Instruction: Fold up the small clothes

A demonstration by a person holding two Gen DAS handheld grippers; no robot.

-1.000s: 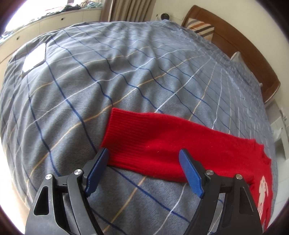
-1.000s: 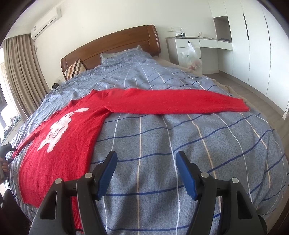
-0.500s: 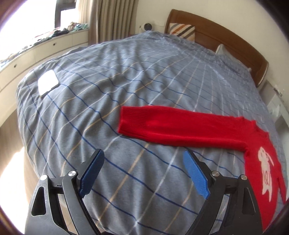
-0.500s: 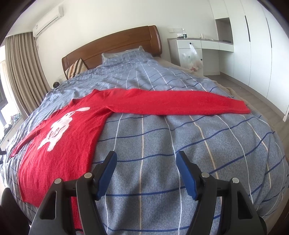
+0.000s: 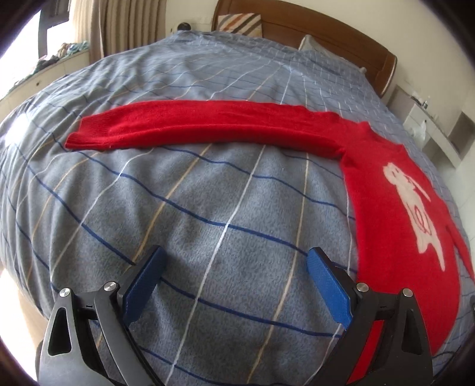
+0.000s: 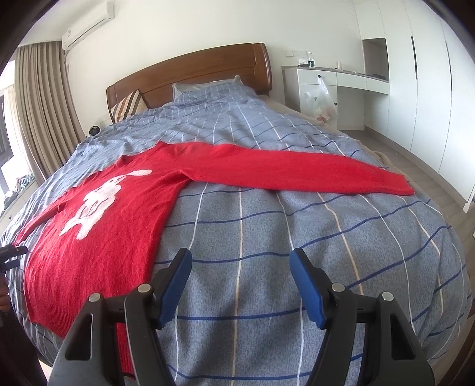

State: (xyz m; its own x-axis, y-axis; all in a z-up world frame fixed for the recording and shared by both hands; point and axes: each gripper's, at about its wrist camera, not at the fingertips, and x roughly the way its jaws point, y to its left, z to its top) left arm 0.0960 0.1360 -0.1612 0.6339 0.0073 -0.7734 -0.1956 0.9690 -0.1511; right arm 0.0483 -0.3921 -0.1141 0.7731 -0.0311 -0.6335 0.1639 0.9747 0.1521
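Observation:
A red sweater (image 5: 397,225) with a white cartoon figure lies flat on the blue-grey checked bedcover (image 5: 225,207). Its one sleeve (image 5: 207,121) stretches out to the left across the bed. My left gripper (image 5: 236,255) hovers over bare cover, well short of that sleeve and just left of the sweater's hem; its jaws are opening with nothing between them. In the right wrist view the sweater body (image 6: 104,231) lies at the left and the other sleeve (image 6: 297,172) runs out to the right. My right gripper (image 6: 241,254) hangs open over bare cover beside the body, holding nothing.
A wooden headboard (image 6: 193,71) and pillows (image 6: 127,104) stand at the far end of the bed. A white desk (image 6: 320,86) with a plastic bag and tall wardrobes (image 6: 424,74) are on the right. Curtains (image 5: 112,26) and a low window cabinet (image 5: 44,74) are on the left.
My left gripper has drawn back from the sleeve cuff and swung toward the sweater's body, its jaws spreading wider. The cuff now lies far ahead. My right gripper has stayed put.

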